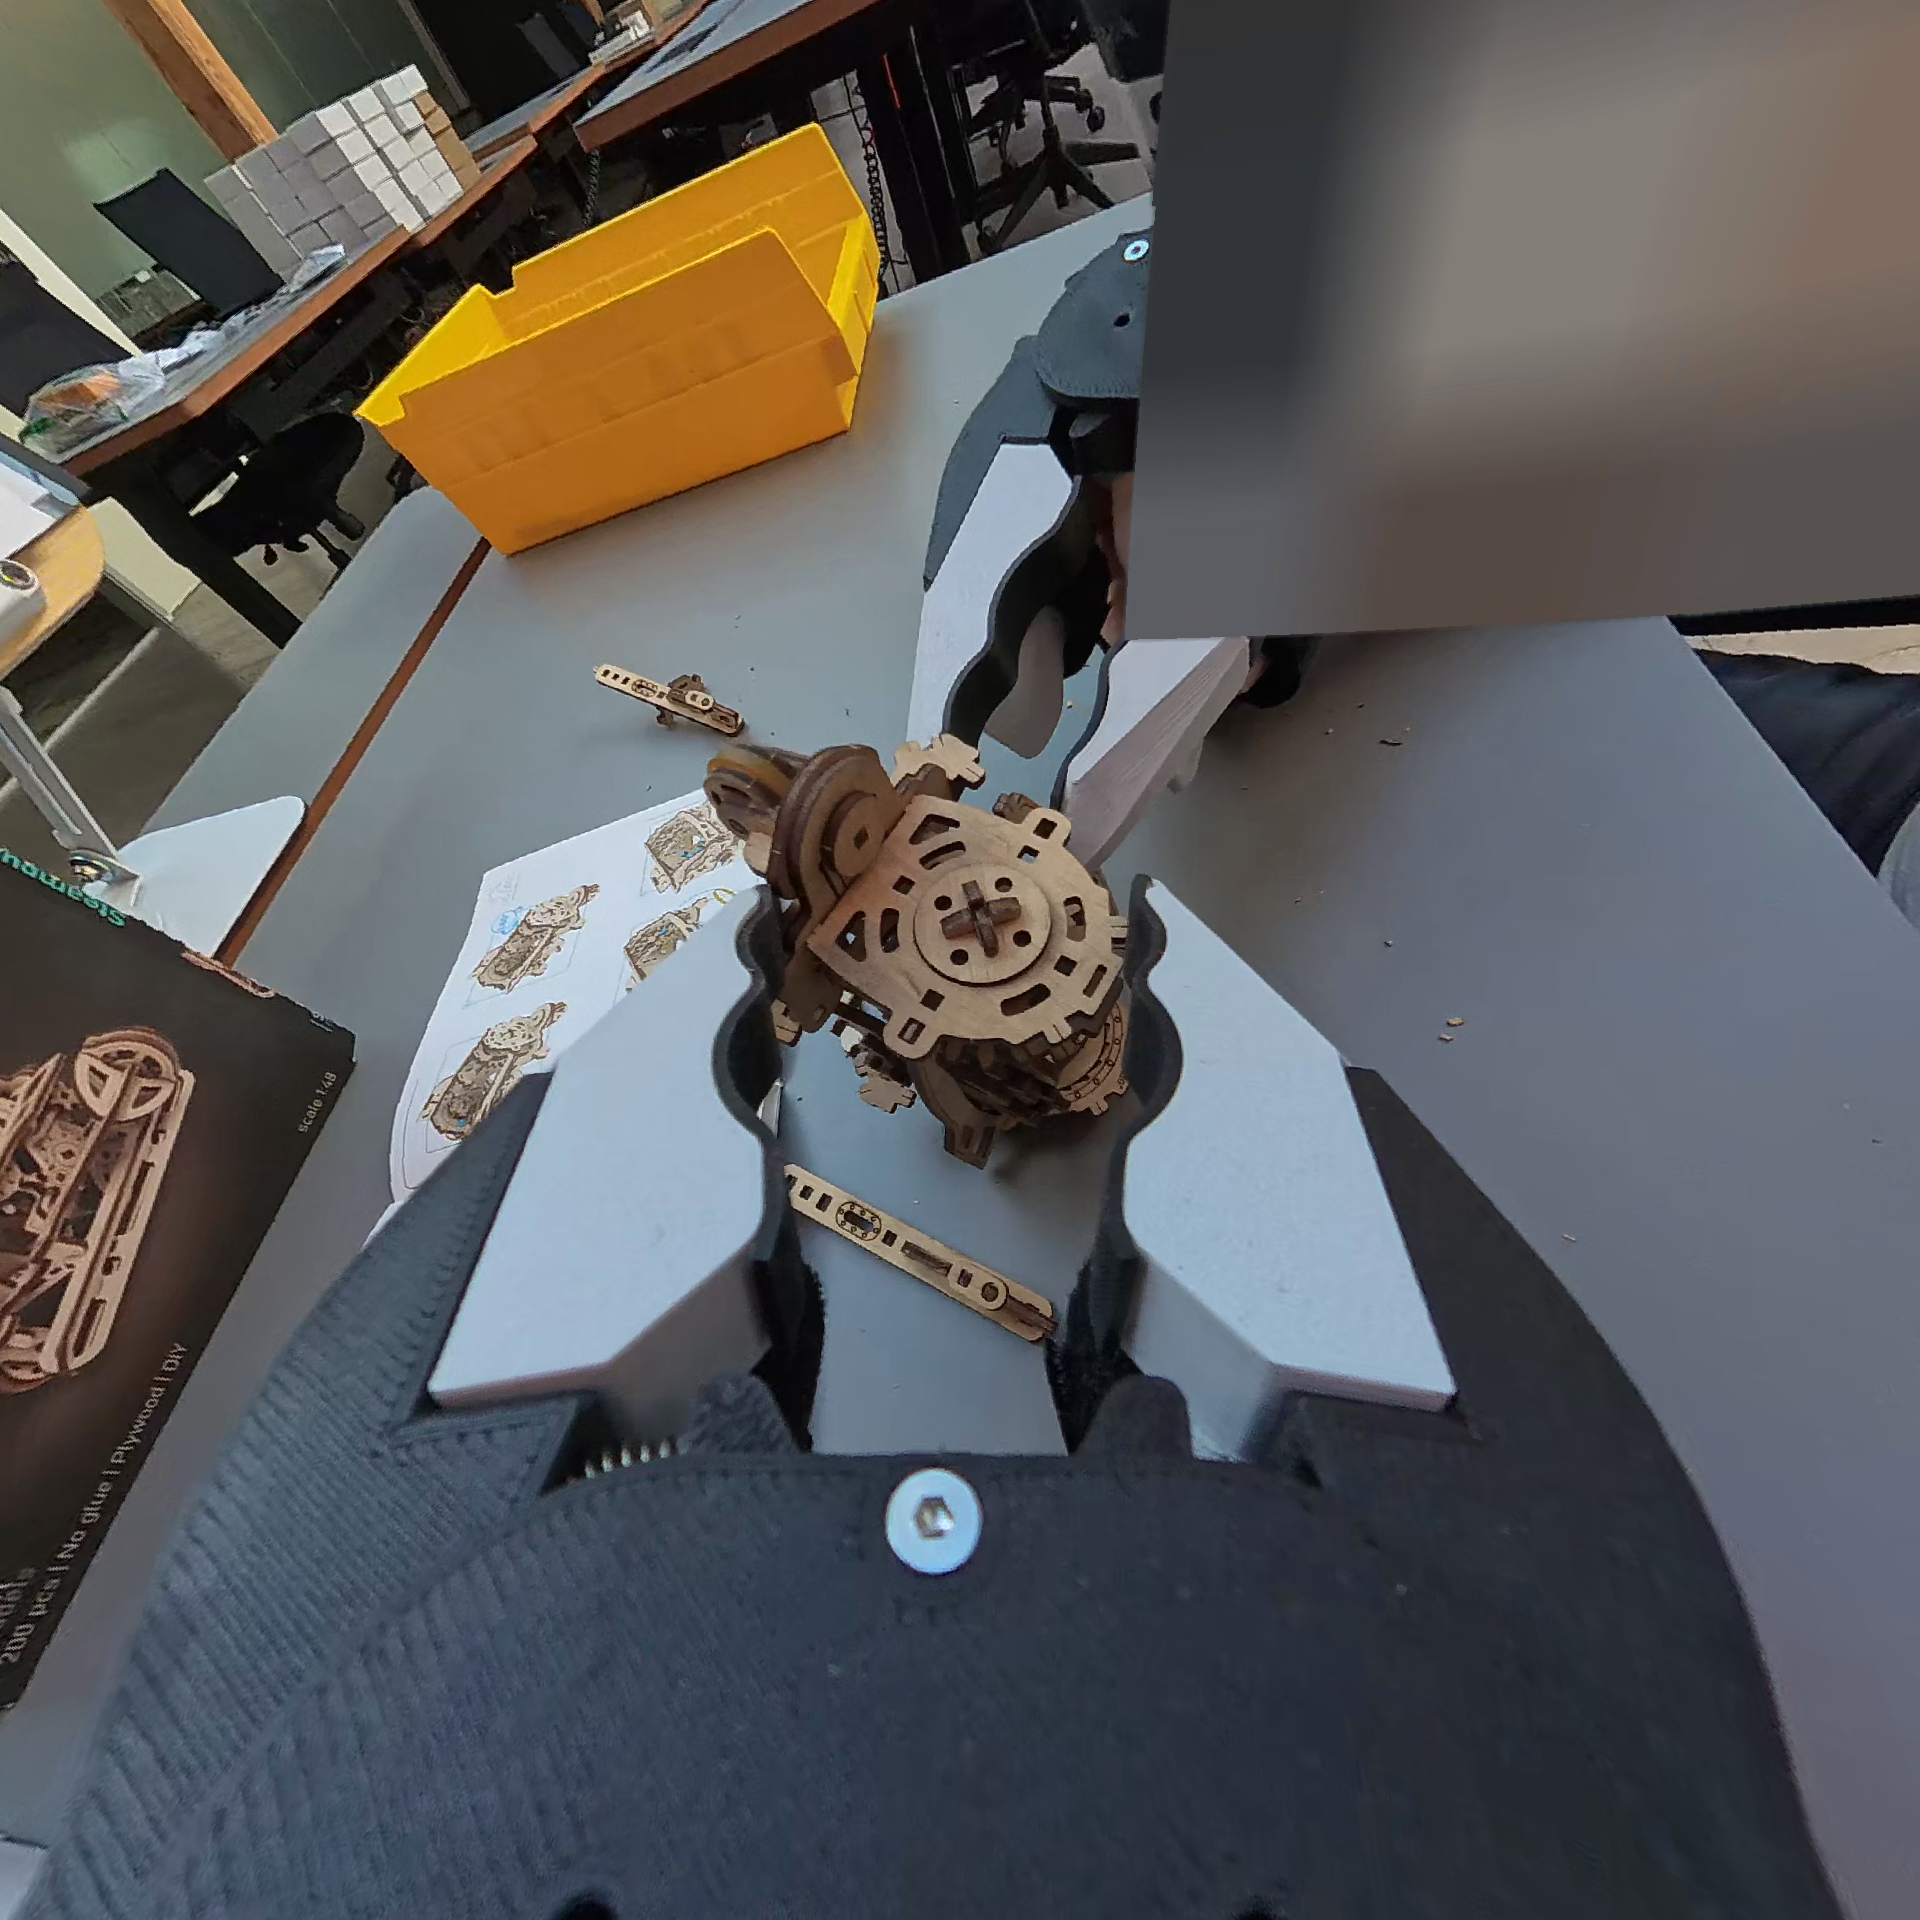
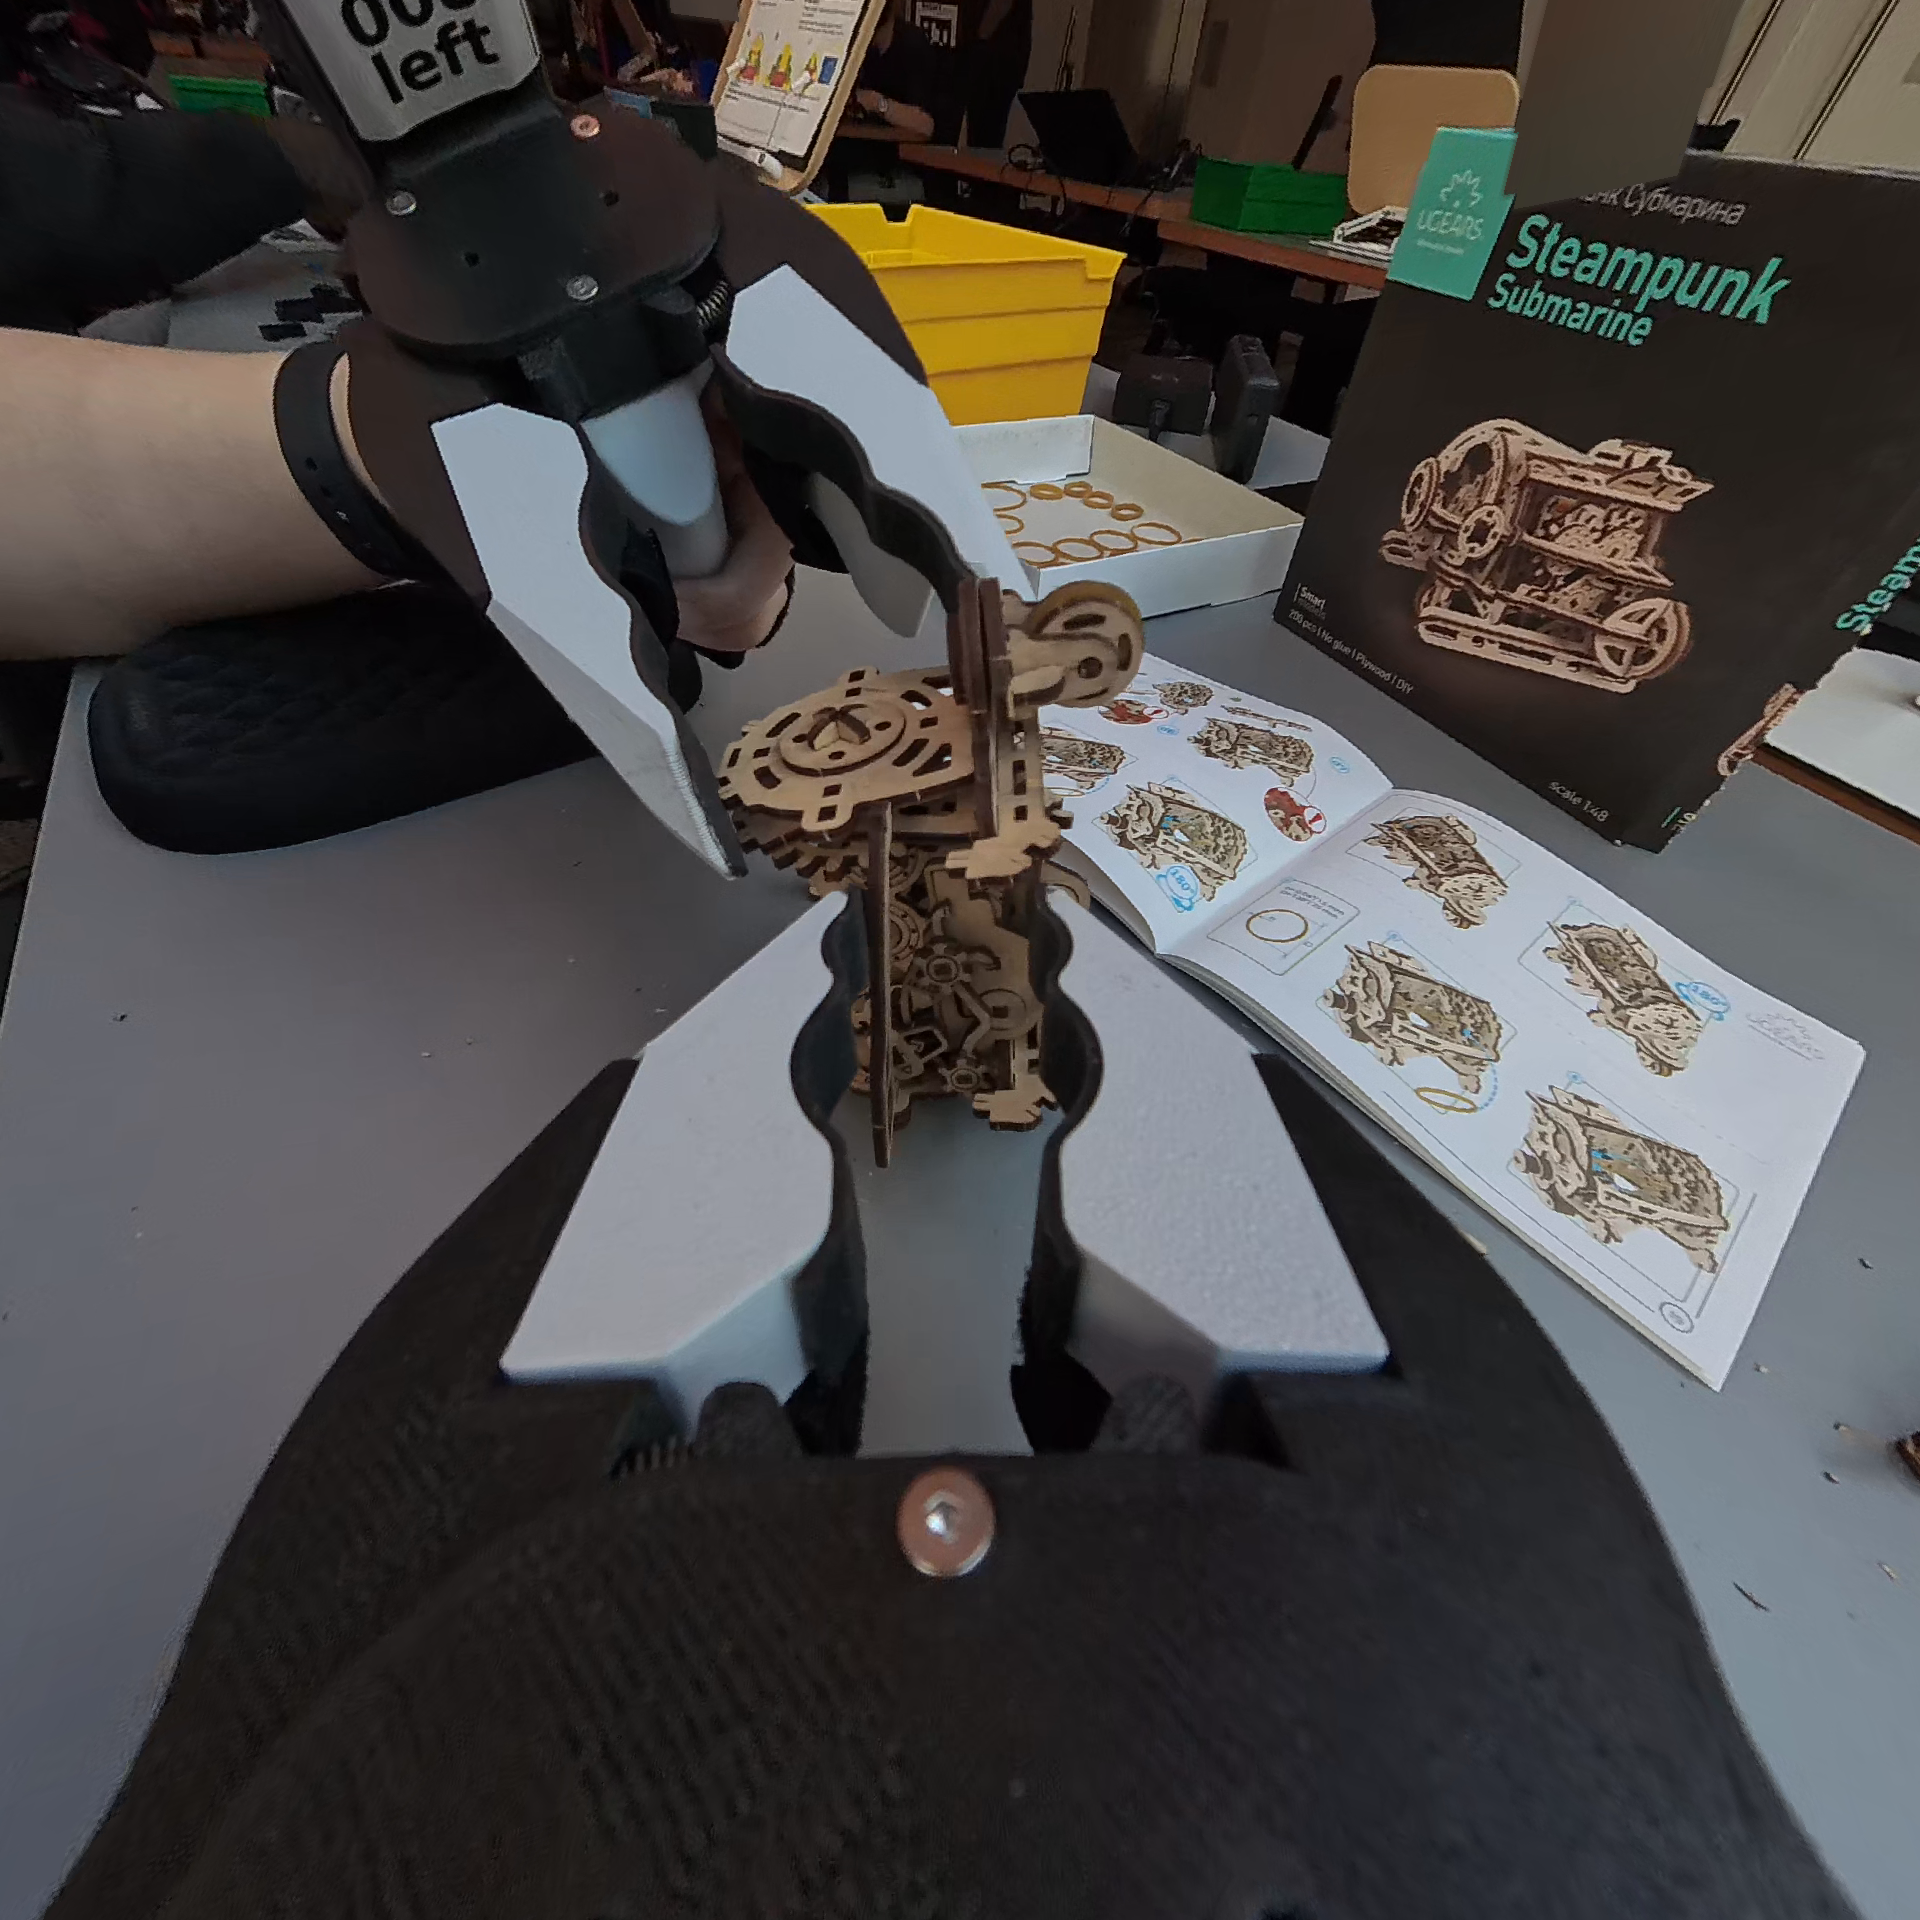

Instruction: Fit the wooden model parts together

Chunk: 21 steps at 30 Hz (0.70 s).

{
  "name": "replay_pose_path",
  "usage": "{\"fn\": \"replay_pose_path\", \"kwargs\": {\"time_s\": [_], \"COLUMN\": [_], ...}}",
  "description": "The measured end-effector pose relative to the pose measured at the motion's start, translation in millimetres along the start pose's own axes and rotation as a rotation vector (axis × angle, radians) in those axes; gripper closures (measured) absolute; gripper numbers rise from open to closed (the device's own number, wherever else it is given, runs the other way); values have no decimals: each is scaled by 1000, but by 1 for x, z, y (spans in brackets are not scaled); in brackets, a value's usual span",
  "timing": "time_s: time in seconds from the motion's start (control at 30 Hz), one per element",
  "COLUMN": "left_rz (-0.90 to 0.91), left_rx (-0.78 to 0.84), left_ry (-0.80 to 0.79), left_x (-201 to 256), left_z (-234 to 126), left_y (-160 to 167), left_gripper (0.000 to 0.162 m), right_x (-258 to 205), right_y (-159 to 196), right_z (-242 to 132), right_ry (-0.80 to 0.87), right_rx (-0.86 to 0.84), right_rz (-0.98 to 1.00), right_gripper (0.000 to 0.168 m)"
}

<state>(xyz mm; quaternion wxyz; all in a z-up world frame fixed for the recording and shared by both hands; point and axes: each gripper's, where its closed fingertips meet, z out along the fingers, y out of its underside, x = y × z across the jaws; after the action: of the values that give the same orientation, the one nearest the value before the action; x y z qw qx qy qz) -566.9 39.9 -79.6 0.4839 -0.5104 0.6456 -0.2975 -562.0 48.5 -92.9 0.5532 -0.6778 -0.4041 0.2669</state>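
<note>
The wooden model (image 1: 977,925), a partly built gear assembly with a round cross-marked top plate, stands upright above the grey table (image 1: 1455,1039). My left gripper (image 1: 951,925) spans that top plate, with both pads against its edges. In the right wrist view the left gripper (image 2: 847,727) comes down from the upper left onto the model (image 2: 935,821). My right gripper (image 2: 945,925) is shut on the model's lower body. It also shows in the left wrist view (image 1: 1029,717), reaching in from the far side. A loose wooden strip (image 1: 914,1257) lies under my left fingers. A smaller part (image 1: 670,698) lies farther off.
An open instruction booklet (image 2: 1455,987) lies right of the model. The dark kit box (image 2: 1610,468) stands behind it. A yellow bin (image 2: 997,301) and a white tray of rubber bands (image 2: 1143,520) sit at the back. A black wrist pad (image 2: 312,727) and a person's forearm (image 2: 125,488) are at the left. The grippers are tip to tip, or close to it.
</note>
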Motion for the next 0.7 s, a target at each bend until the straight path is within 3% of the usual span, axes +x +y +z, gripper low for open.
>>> {"fn": "replay_pose_path", "kwargs": {"time_s": [0.7], "left_rz": [19], "left_rx": [-21], "left_ry": [30], "left_x": [1], "left_z": [1], "left_y": [-1], "left_gripper": [97], "right_x": [-2], "right_y": [2], "right_z": [-3], "right_ry": [37], "right_rx": [-3], "right_rz": [-39], "right_gripper": [149]}}
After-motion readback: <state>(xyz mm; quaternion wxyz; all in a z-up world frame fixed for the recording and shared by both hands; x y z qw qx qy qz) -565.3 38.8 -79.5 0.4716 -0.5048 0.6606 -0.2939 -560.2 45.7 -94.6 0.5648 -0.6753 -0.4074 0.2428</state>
